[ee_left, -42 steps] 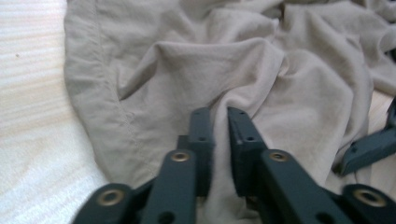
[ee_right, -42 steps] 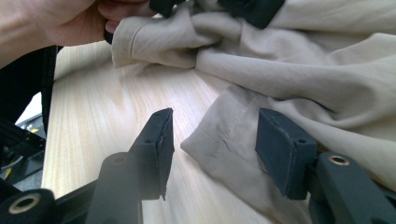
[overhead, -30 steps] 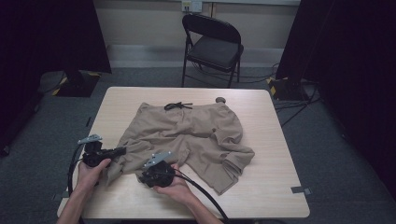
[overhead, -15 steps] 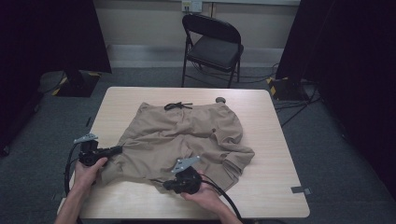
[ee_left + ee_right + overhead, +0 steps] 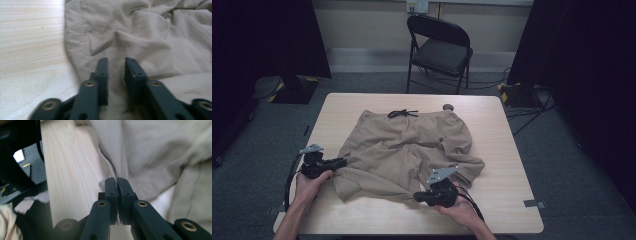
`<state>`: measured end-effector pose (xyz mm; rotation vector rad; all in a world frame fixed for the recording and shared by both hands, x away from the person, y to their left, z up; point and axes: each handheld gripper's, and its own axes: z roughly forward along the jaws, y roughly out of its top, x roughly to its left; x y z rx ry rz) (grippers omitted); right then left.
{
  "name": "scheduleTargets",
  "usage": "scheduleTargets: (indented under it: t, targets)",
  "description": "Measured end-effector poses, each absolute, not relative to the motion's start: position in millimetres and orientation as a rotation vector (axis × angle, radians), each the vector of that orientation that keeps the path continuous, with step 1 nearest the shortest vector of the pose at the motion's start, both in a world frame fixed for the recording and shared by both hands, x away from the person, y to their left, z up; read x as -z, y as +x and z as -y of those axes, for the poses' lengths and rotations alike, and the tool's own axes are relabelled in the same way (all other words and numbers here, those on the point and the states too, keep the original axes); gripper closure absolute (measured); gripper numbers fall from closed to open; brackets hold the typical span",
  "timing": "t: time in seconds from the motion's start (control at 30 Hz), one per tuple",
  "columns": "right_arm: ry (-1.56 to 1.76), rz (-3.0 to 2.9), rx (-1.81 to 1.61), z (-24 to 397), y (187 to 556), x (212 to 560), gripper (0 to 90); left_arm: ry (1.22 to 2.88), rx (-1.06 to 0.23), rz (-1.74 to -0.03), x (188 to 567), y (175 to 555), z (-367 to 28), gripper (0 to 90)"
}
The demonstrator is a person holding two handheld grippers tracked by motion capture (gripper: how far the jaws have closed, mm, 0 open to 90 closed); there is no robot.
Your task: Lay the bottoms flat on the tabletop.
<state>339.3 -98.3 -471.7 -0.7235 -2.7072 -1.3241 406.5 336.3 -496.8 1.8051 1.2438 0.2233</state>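
Khaki shorts (image 5: pixel 407 145) lie spread on the wooden table (image 5: pixel 502 130), waistband and black drawstring (image 5: pixel 402 113) at the far side. My left gripper (image 5: pixel 343 161) rests at the shorts' left leg edge. Its jaws have just been opening and now stand apart, with loose cloth (image 5: pixel 140 37) between them that the pads do not press, as the left gripper view (image 5: pixel 116 61) shows. My right gripper (image 5: pixel 416 196) sits near the front edge and points left. In the right gripper view (image 5: pixel 116 180) its jaws are shut on a fold of the shorts' hem (image 5: pixel 103 183).
A black folding chair (image 5: pixel 439 50) stands beyond the table's far edge. A small round object (image 5: pixel 447 107) lies by the waistband. A strip of tape (image 5: pixel 532 203) marks the front right corner. Bare wood shows to the right of the shorts.
My right gripper has travelled right along the front edge with the hem pinched, pulling the lower leg flatter. The left gripper stayed in place and its jaws parted.
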Motion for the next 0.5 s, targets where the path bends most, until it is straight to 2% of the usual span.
scheduleTargets:
  t: [0.07, 0.13, 0.23, 0.37, 0.43, 0.47, 0.5]
  targets:
    - [-0.71, 2.704, 1.31, 100.1, 335.2, 477.5, 84.5, 1.814, -0.227, -1.223, 494.9, 405.5, -334.2, 65.7]
    - [-0.711, 2.701, 1.317, 97.7, 334.2, 477.6, 71.4, 1.821, -0.219, -1.194, 491.9, 403.9, -330.0, 64.8]
    - [-0.721, 2.695, 1.365, 90.9, 338.0, 468.4, 61.9, 1.851, -0.223, -1.172, 491.5, 404.0, -322.7, 66.7]
    - [-0.657, 2.665, 1.452, 66.7, 341.4, 453.8, 63.4, 1.888, -0.213, -1.179, 498.6, 406.9, -318.7, 74.8]
    - [-0.565, 2.673, 1.435, 33.5, 341.6, 453.7, 67.9, 1.894, -0.218, -1.186, 501.4, 407.2, -318.5, 79.2]
    - [-0.565, 2.673, 1.435, 33.5, 341.6, 453.7, 67.9, 1.892, -0.216, -1.185, 501.6, 407.4, -319.4, 79.2]
    - [-0.519, 2.656, 1.428, 10.4, 343.0, 456.2, 70.9, 1.889, -0.23, -1.196, 501.4, 407.3, -319.9, 79.0]
